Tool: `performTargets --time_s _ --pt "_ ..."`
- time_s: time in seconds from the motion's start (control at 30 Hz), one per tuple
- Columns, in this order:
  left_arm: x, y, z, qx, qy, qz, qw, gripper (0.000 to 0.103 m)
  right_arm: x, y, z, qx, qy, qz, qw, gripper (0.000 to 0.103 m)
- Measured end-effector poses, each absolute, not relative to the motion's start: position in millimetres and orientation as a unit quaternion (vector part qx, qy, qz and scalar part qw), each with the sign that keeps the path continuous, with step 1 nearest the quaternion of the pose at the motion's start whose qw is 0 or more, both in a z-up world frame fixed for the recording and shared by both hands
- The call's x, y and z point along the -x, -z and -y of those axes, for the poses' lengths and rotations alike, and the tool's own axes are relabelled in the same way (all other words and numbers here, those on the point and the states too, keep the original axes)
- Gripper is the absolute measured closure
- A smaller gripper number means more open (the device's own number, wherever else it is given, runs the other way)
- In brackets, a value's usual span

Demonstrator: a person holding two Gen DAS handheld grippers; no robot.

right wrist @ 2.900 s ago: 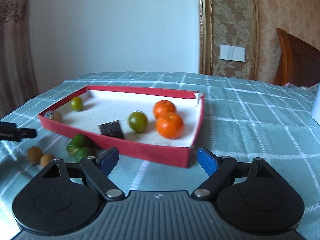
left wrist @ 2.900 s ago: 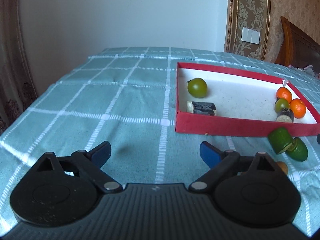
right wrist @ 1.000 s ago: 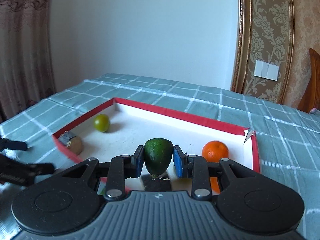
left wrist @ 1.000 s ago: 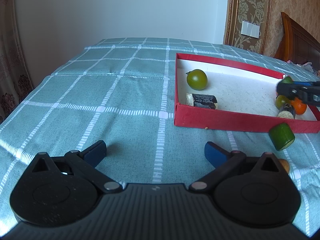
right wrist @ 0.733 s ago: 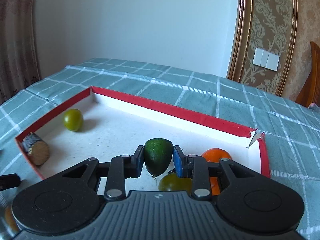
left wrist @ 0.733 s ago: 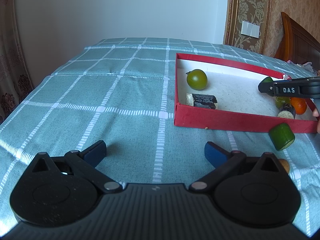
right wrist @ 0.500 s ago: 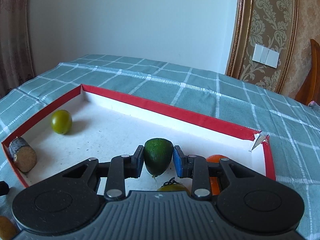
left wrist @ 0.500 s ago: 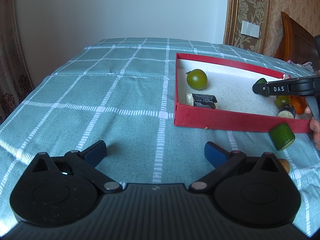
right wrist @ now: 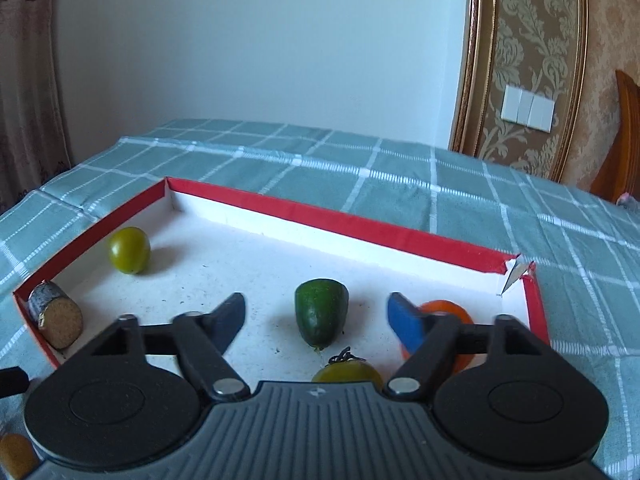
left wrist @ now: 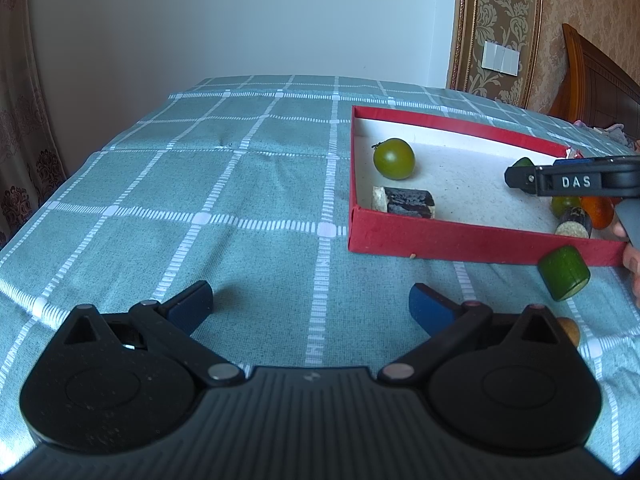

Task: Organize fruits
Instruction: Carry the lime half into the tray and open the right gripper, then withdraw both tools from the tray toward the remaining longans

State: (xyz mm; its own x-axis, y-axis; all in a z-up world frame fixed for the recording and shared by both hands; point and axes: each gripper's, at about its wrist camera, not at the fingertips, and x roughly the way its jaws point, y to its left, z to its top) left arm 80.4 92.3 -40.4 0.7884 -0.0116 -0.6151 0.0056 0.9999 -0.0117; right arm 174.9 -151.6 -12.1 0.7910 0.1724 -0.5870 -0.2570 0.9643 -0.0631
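The red tray (right wrist: 360, 226) with a white floor lies on the teal checked cloth. My right gripper (right wrist: 318, 316) is open above it, and the green avocado half (right wrist: 321, 316) lies on the tray floor between its fingers, free of them. A green tomato (right wrist: 129, 250), a log-like piece (right wrist: 56, 316), another green tomato (right wrist: 346, 372) and an orange (right wrist: 446, 310) also lie in the tray. My left gripper (left wrist: 310, 306) is open and empty over the cloth, left of the tray (left wrist: 440, 238). The other green avocado half (left wrist: 563, 273) lies outside the tray's near wall.
A small brown fruit (left wrist: 570, 330) lies on the cloth by my left gripper's right finger; another shows at the lower left of the right wrist view (right wrist: 14, 454). A wall, a curtain and a wooden headboard (left wrist: 596, 80) stand behind the table.
My right gripper carried the avocado half over the tray, then opened and let it go onto the tray floor. My left gripper has stayed still and open.
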Motion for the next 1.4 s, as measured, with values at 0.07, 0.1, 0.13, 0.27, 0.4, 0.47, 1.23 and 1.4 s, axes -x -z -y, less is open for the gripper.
performTargets --time_s 0.07,0.1,0.13,0.27,0.4,0.47,1.23,1.4 --pt "-80.3 40.4 -92.4 0.005 0.005 -0.325 0.946 0.000 -168.1 13.2 148.9 0.082 -0.114 -0.300 0.943 0.021" --pt "-80.4 40.4 -92.3 0.005 0.005 -0.325 0.946 0.000 -164.5 13.0 148.5 0.084 -0.114 -0.298 0.944 0.021" --pt "-80.3 40.5 -92.3 0.005 0.005 -0.325 0.946 0.000 -160.8 12.0 149.1 0.083 -0.114 -0.294 0.945 0.021" --pt "-80.2 40.3 -92.2 0.005 0.005 -0.325 0.946 0.000 -142.0 5.6 154.0 0.077 -0.117 -0.278 0.950 0.021" --pt "-80.1 40.3 -92.4 0.005 0.005 -0.325 0.946 0.000 -124.6 -0.1 161.7 0.059 -0.123 -0.269 0.953 0.021" --pt "-80.0 40.4 -92.5 0.005 0.005 -0.325 0.946 0.000 -115.8 -4.0 164.9 0.053 -0.124 -0.261 0.956 0.021" --pt "-79.5 39.3 -91.1 0.002 0.004 -0.326 0.945 0.000 -41.6 4.1 203.8 0.032 -0.119 -0.274 0.954 0.018" --pt "-80.0 39.8 -89.3 -0.002 0.002 -0.328 0.945 0.000 -39.1 9.3 204.1 0.042 -0.120 -0.284 0.950 0.018"
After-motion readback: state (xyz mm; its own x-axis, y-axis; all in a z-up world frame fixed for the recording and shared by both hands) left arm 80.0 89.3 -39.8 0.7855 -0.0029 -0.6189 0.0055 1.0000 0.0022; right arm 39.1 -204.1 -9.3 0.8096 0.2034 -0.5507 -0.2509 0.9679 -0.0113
